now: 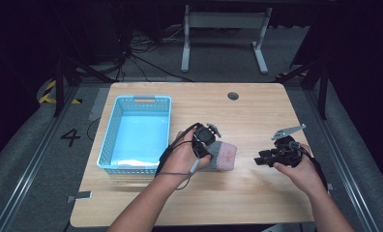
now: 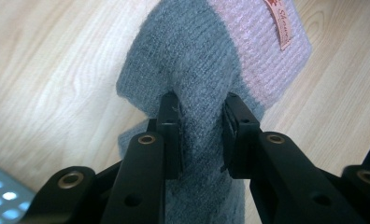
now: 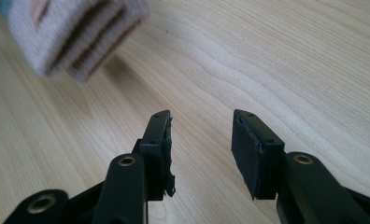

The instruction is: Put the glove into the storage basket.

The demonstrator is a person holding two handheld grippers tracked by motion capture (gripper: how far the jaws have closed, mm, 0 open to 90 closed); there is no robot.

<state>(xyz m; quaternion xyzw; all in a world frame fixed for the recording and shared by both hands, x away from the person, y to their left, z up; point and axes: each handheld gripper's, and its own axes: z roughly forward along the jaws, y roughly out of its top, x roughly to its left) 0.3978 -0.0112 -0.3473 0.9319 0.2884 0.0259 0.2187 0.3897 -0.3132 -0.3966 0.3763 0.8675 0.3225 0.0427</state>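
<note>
On the wooden table [image 1: 257, 193] in the high view, the left gripper [image 1: 210, 145] meets a folded grey-and-pink sock [image 1: 222, 155] just right of an empty blue basket [image 1: 113, 126]. The right gripper [image 1: 263, 158] sits apart to the right, pointing toward the sock.

In the left gripper view, the 2 jaws are clamped on a raised fold of the sock's grey part [image 2: 199, 93].

In the right gripper view, the jaws stand apart with nothing between them, and the sock's pink end [image 3: 75, 32] lies ahead, upper left.
</note>
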